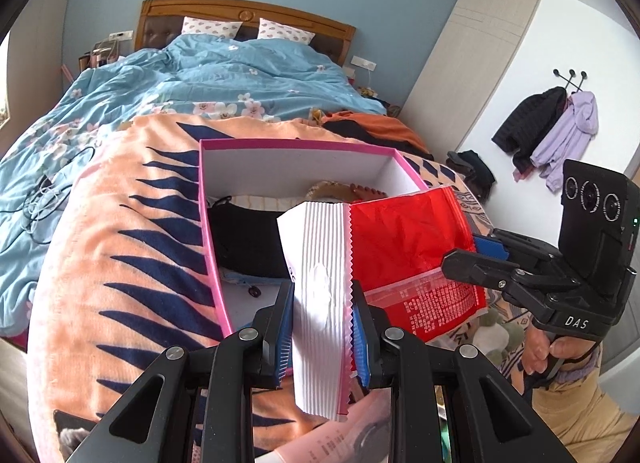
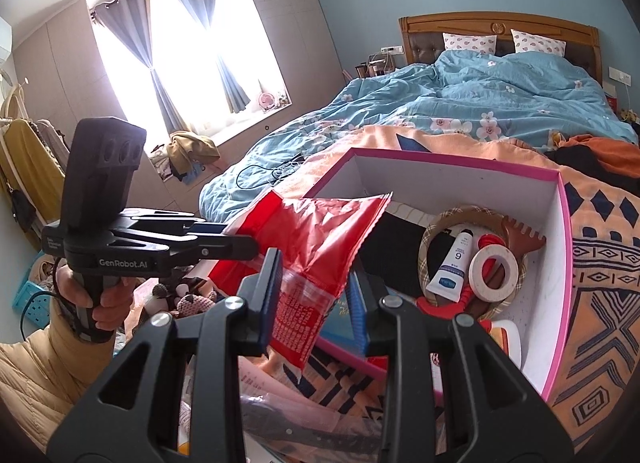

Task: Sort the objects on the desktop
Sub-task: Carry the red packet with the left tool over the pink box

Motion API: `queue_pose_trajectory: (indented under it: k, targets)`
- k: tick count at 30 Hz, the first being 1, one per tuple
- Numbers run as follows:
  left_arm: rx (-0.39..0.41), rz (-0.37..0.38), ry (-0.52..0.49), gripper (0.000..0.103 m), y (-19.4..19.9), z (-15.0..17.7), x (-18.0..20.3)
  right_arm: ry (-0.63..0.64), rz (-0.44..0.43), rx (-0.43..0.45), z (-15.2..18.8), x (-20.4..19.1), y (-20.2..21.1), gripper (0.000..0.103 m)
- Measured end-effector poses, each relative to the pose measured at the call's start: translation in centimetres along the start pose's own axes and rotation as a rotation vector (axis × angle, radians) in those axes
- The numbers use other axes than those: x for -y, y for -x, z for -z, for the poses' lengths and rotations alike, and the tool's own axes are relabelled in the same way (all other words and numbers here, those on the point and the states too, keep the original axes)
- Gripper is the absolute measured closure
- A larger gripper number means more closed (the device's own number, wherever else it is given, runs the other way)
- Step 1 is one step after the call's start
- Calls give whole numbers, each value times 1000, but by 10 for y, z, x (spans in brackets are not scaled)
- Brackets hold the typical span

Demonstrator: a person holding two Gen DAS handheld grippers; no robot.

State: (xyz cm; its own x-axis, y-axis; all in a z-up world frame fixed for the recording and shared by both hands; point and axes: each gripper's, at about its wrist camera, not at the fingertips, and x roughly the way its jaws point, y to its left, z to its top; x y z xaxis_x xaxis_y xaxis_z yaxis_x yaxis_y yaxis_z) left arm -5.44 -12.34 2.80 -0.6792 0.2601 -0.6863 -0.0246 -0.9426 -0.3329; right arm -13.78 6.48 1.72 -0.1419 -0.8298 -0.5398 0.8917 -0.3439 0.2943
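Note:
A red and white plastic packet hangs over the near edge of a pink-rimmed white box on the bed. My left gripper is shut on the packet's white crimped end. My right gripper has the packet's red printed end between its fingers with gaps on both sides; it also shows in the left wrist view. The box holds a black cloth, a white tube, a tape roll and a brown comb.
The box rests on an orange and navy blanket over a blue floral duvet. Cables lie on the duvet at left. Papers and a pink sheet lie below the grippers. Clothes are piled at the bed's right.

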Motion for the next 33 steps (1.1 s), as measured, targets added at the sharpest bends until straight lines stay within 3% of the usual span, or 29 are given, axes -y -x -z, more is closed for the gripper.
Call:
queue_pose_trajectory:
  k: [33]
  targets:
    - [-10,-64,69,81,-46,-45,-30,1,36,-31,-41,28,-36,78]
